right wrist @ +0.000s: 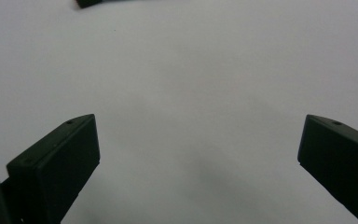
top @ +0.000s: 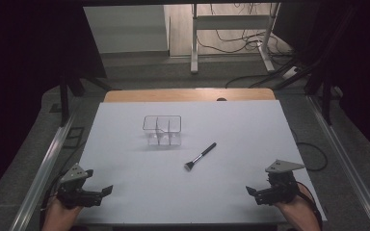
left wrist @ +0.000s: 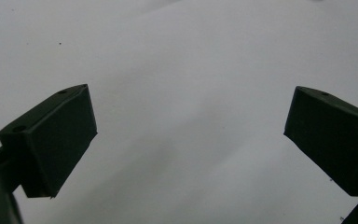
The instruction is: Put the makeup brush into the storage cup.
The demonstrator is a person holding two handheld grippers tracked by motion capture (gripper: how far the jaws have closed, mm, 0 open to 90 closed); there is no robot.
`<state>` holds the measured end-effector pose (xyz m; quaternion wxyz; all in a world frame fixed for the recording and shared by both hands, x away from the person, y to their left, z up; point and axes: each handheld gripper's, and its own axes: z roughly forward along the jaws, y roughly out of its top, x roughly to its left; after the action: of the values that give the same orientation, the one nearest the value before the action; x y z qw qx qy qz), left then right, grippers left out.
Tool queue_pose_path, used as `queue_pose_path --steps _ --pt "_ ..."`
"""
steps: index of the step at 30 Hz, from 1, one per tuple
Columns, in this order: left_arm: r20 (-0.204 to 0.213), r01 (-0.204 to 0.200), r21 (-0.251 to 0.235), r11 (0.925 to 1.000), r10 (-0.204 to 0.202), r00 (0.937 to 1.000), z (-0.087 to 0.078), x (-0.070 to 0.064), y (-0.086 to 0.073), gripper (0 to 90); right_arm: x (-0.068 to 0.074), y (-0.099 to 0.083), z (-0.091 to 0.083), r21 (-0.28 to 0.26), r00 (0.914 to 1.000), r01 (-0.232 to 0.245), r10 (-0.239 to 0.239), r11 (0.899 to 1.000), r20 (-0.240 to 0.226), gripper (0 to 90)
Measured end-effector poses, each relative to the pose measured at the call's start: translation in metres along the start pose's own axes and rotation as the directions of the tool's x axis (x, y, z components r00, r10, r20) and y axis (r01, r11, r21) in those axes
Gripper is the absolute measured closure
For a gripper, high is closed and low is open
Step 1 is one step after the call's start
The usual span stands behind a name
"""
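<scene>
Both wide-open grippers, left (top: 107, 190) and right (top: 249, 191), hold nothing; we should take the black-handled makeup brush (top: 201, 157) mid-handle toward the clear plastic divided organizer (top: 162, 130).

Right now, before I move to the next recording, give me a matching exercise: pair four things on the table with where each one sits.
Things:
1. clear box
2. brush
3. left hand-held gripper
4. right hand-held gripper

Places:
A. near right corner, open
B. table middle, right of the box
C. near left corner, open
D. far half, left of centre

Pairs: 1-D, 2-B, 3-C, 4-A
</scene>
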<state>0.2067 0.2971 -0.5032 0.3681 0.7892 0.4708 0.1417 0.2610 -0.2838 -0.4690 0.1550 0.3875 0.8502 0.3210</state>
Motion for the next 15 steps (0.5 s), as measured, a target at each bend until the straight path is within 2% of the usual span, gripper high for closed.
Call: queue_pose_path --steps 5,15 --pt "0.001 -0.001 0.003 1.0 0.001 1.0 0.0005 0.0002 -0.0002 2.6 0.0012 0.0025 0.0009 0.017 1.0 0.004 -0.004 1.0 -0.006 0.0" --pt "0.001 0.002 0.011 0.9999 -0.002 1.0 0.0011 0.0004 -0.0005 2.5 0.0049 0.0081 0.0048 0.009 0.9998 0.007 -0.007 1.0 -0.019 0.0"
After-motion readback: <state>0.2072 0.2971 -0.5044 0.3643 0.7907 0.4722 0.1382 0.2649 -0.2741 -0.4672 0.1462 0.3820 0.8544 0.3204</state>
